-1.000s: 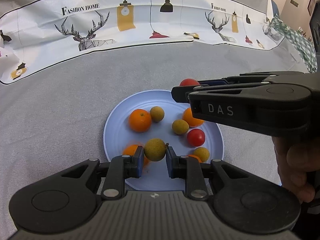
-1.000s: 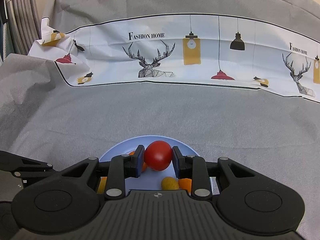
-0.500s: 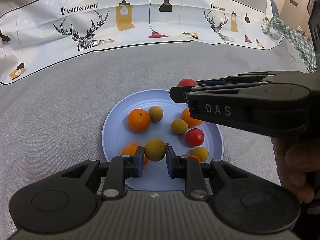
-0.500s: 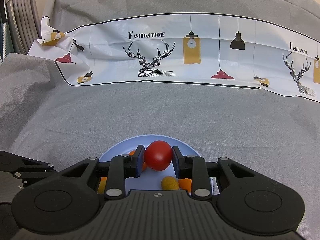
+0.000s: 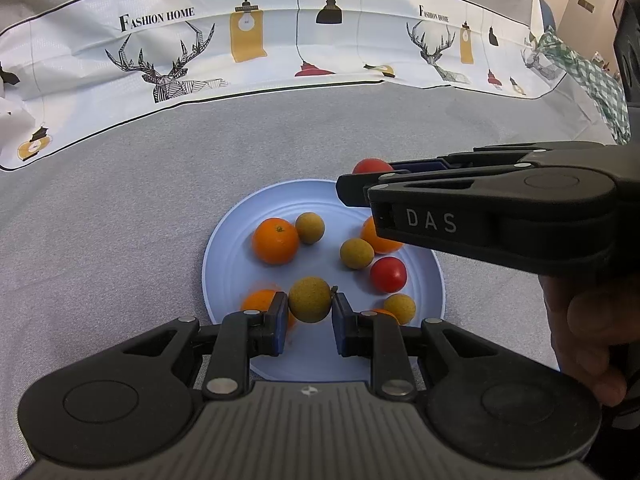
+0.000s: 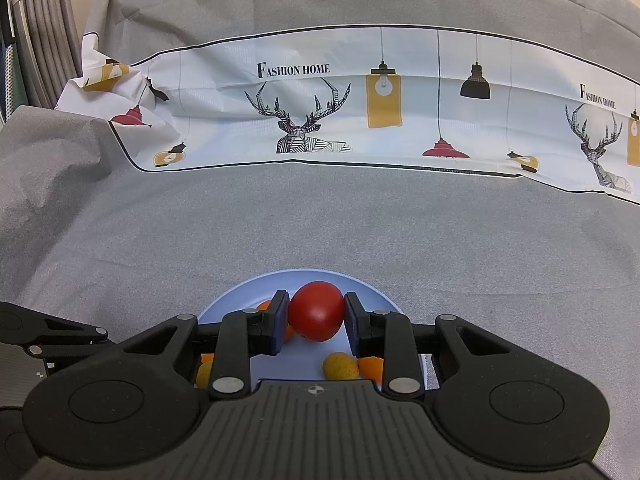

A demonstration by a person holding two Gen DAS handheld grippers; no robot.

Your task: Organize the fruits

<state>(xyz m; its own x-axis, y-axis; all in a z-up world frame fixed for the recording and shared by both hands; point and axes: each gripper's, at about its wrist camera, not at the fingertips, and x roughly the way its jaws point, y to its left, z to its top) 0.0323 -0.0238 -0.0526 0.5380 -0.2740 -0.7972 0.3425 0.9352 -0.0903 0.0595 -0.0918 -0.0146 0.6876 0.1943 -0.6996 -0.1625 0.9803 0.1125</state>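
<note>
The left gripper [image 5: 310,312] has its fingers pinching a round yellow-brown fruit [image 5: 310,299] with a rough, matte skin and a short stem stub at its right side; the fruit sits above the near half of the pale blue plate [image 5: 224,252]. The right gripper [image 6: 316,322] has its fingers pinching a smooth, glossy red tomato [image 6: 316,311], slightly oval, held above the far part of the plate [image 6: 240,292]; in the left wrist view that tomato [image 5: 370,166] peeks out beyond the plate's far rim, mostly hidden by the gripper body marked "DAS". On the plate lie a large orange [image 5: 275,241] with a green stem dimple, a small yellow-brown fruit [image 5: 310,228] touching it on the right, another yellow-brown one [image 5: 357,253] near the middle, a second orange [image 5: 376,236] partly covered by the right gripper, a small red tomato [image 5: 388,274], one more yellow-brown fruit [image 5: 400,308] by the near right rim, and an orange [image 5: 258,302] partly behind the left finger. The plate stands on a grey cloth-covered counter [image 5: 120,220], with broad bare cloth to its left and beyond its far rim. Farther back runs a white printed cloth [image 5: 280,40] with deer, lamps and "Fashion Home". The right side is crowded by the right gripper and the hand [image 5: 588,336] holding it.
</note>
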